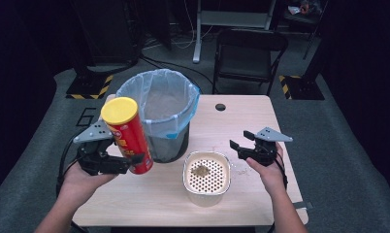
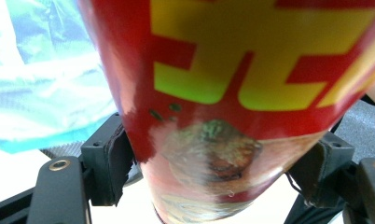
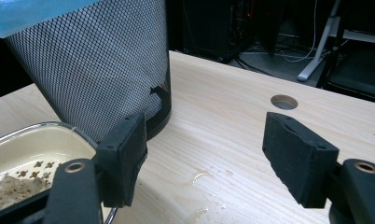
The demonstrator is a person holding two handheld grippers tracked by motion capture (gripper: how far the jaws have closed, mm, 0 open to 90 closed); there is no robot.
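1. A can (image 1: 127, 135) is gripped low on its body by the left gripper (image 1: 130, 162), jaws clamped on it, left of centre in the high view, just beside the bin (image 1: 159, 97).
2. The step is judged to be carrying the can to the bin; next, it must be brought over the rim and released.
3. The can is seen as red with a yellow lid, tilted.
4. The right gripper (image 1: 241, 139) is held open and empty at right, near the tray (image 1: 206, 190).

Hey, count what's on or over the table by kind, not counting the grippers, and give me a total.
Red cylindrical snack can with yellow lid: 1
Black mesh waste bin with blue plastic liner: 1
White perforated strainer tray holding brown scraps: 1
Total: 3
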